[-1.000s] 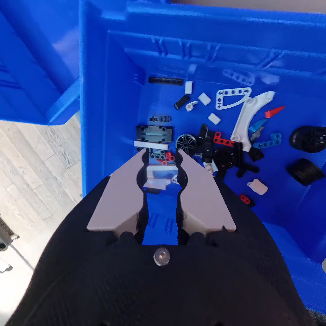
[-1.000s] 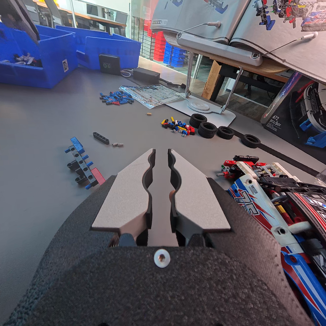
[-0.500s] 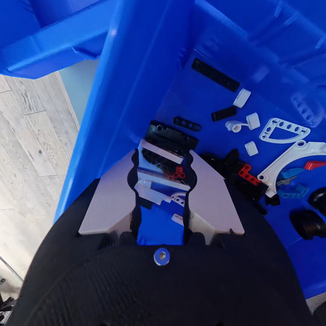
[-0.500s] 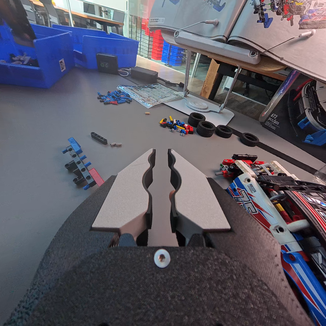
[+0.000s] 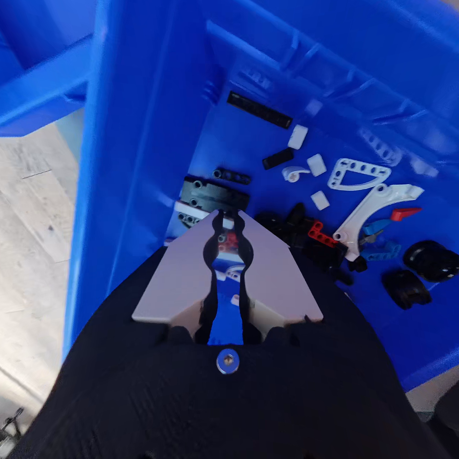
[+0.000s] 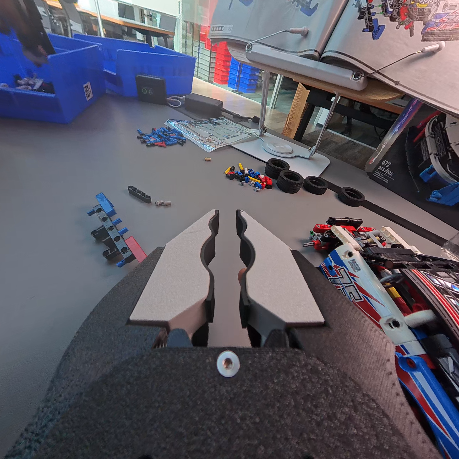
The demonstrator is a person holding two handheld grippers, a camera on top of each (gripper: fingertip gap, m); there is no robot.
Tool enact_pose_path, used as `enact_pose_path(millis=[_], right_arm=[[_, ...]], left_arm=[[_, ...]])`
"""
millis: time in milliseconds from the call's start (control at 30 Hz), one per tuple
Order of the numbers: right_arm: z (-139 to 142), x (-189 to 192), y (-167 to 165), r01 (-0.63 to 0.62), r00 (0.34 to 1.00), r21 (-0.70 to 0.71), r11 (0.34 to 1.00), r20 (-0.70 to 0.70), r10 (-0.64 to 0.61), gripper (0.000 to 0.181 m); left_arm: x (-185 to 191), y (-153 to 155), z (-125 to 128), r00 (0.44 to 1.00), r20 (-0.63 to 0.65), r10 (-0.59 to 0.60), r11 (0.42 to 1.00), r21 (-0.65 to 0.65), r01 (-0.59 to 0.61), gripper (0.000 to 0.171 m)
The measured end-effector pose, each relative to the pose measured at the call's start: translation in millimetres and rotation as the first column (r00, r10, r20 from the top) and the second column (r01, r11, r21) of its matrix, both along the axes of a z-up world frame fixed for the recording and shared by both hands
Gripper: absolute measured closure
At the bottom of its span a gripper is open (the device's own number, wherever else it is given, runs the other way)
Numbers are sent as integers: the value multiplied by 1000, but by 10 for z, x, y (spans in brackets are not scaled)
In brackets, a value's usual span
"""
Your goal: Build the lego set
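Note:
My left gripper (image 5: 229,211) is down inside a blue bin (image 5: 139,124), jaws nearly together with a thin gap. Its tips are over the end of a white beam (image 5: 188,210), beside a black block (image 5: 213,196). A small red piece (image 5: 232,239) shows between the fingers; I cannot tell if anything is held. My right gripper (image 6: 227,211) hovers over the grey table (image 6: 49,173), jaws nearly together and empty. The partly built race car (image 6: 372,273) lies to its right, and a small black, blue and red sub-assembly (image 6: 111,231) to its left.
The bin also holds a white curved panel (image 5: 365,218), a red angle beam (image 5: 320,233) and black wheels (image 5: 432,260). On the table are a black beam (image 6: 139,194), tyres (image 6: 289,181), piles of small pieces (image 6: 248,177), blue pins (image 6: 161,136), a book stand (image 6: 285,149) and blue bins (image 6: 62,87). The tips of one gripper are about 65 cm away from the tips of the other.
My left gripper dropped deeper into the bin, opened wide over the white and black pieces, then closed to a thin gap. The right gripper has barely moved.

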State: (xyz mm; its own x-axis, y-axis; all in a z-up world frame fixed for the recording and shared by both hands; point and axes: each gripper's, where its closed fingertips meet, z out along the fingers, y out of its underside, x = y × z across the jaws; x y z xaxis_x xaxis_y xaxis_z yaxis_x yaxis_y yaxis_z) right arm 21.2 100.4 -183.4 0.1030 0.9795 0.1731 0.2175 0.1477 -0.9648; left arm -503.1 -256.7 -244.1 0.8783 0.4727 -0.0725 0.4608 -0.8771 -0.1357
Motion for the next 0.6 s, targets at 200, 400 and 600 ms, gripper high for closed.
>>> enact_pose_path(millis=[200,400,600], right_arm=[[-7,-4,5,1,1000,-4,1000,5,-1,170],[-12,-7,10,3,1000,-6,1000,8,-3,170],[-5,-1,13,4,1000,-3,1000,4,-4,170]], left_arm=[[-226,-694,137,961,-111,-255,863,-475,174,143],[-106,-1022,6,929,55,-365,663,-685,301,157],[77,-561,-169,949,86,-302,880,-358,313,171]])
